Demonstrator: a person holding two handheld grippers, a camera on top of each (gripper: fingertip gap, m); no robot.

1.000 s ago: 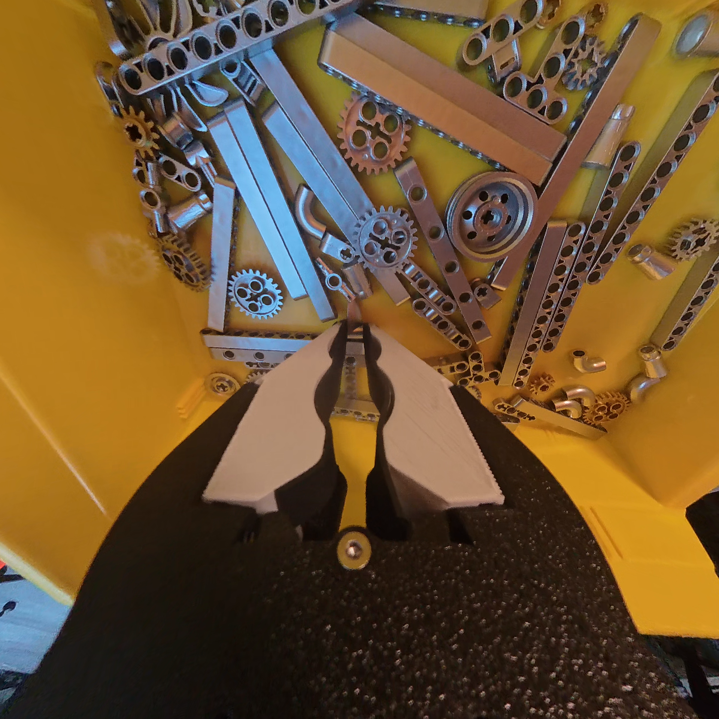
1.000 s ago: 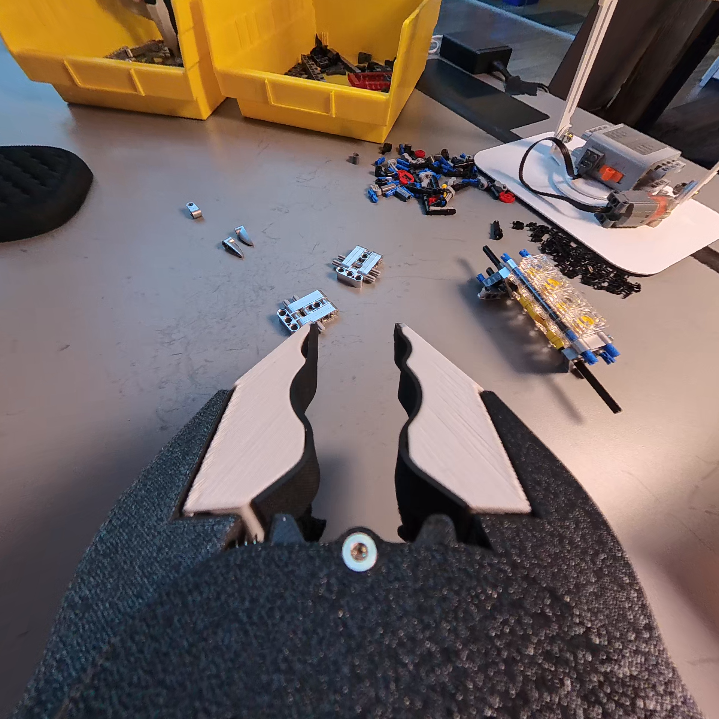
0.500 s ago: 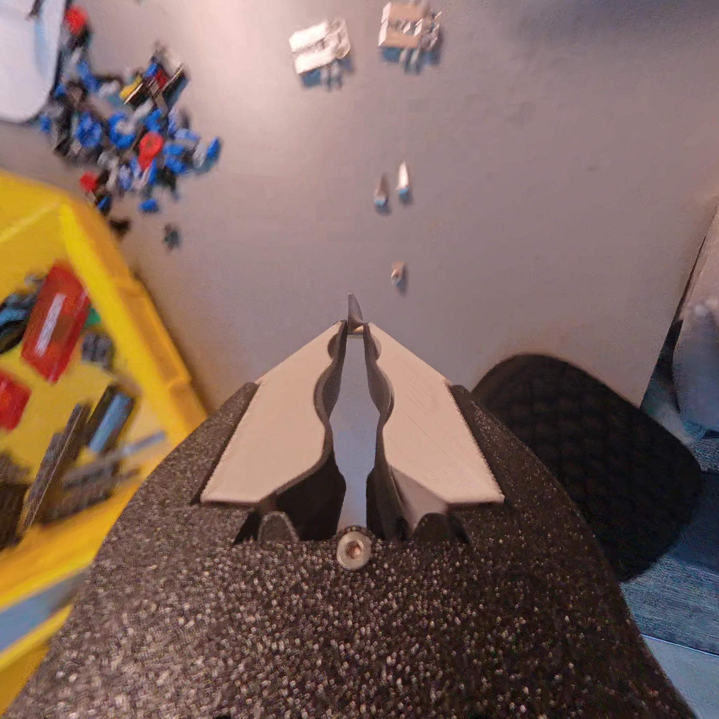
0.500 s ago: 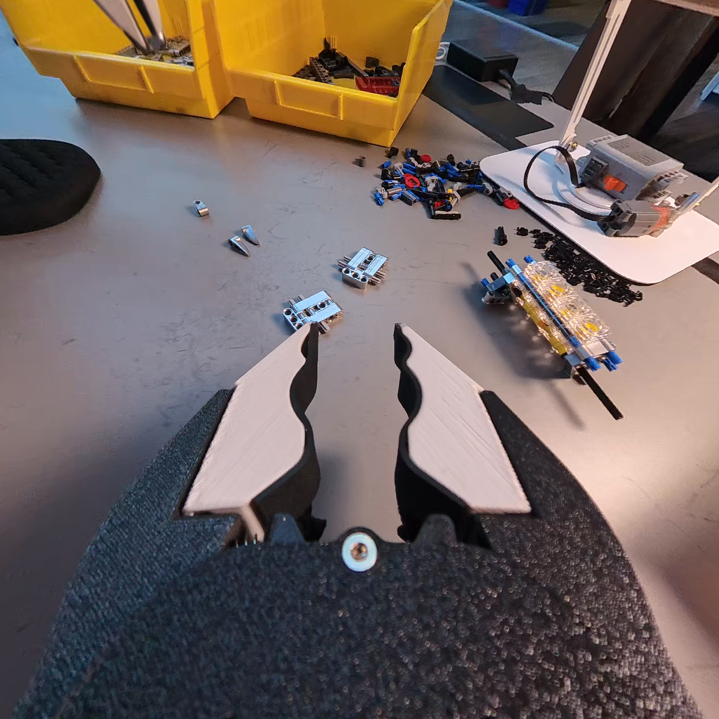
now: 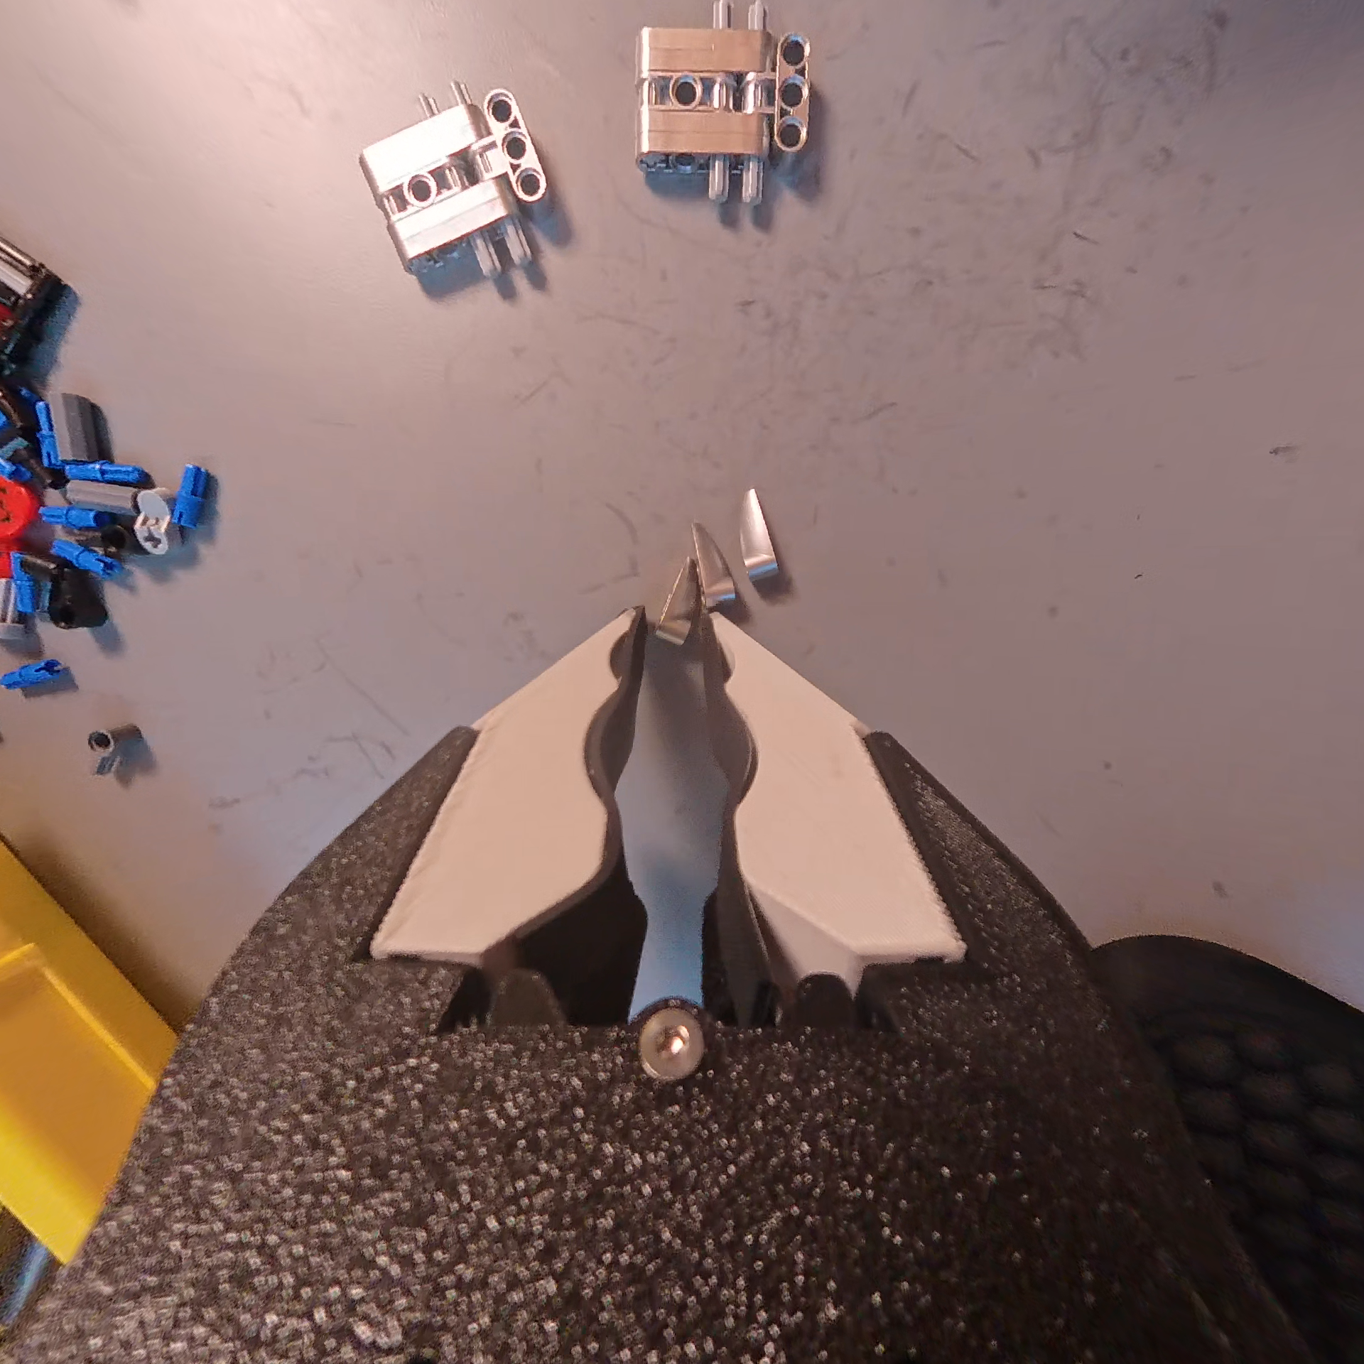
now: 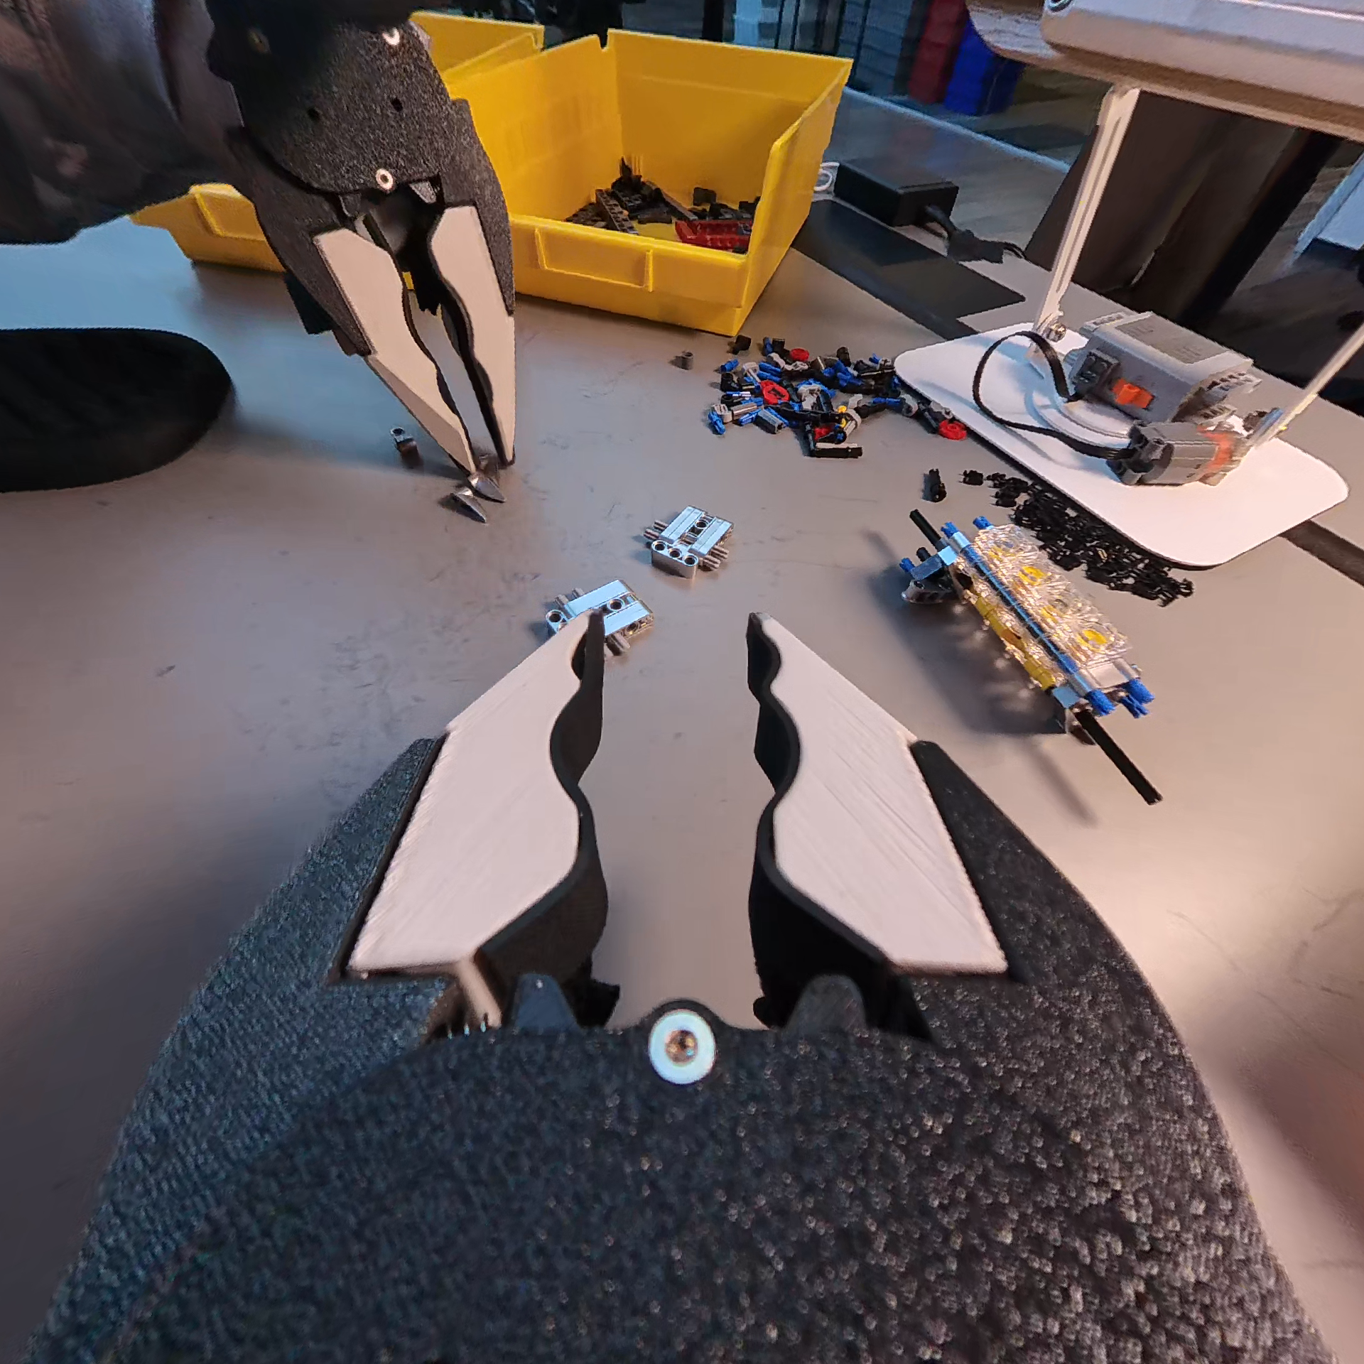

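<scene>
Silver-grey and pointed, a small tooth-shaped piece (image 5: 680, 607) sits pinched at the very tips of the left tool (image 5: 675, 620), whose fingers are drawn nearly together around it and lowered to the grey table (image 5: 1033, 369). Just beside it lie two more tooth-shaped pieces (image 5: 738, 553), one almost touching the held one, the other a little to its right; from the right wrist view the left tool (image 6: 487, 461) stands steeply over that same cluster, tips at the surface. Whether the held piece already rests on the table cannot be told. Farther ahead lie two grey beam-and-pin assemblies (image 5: 583, 155), well apart from the teeth. The right tool (image 6: 675, 627) hangs spread and empty, its left fingertip just in front of the nearer assembly (image 6: 601, 609). To its right lie a transparent block assembly with blue pins (image 6: 1033, 620), a heap of blue, black and red connectors (image 6: 804, 395), and a white board (image 6: 1218, 509) carrying a grey battery box and motor. A yellow bin (image 6: 649, 170) of dark parts stands behind.
</scene>
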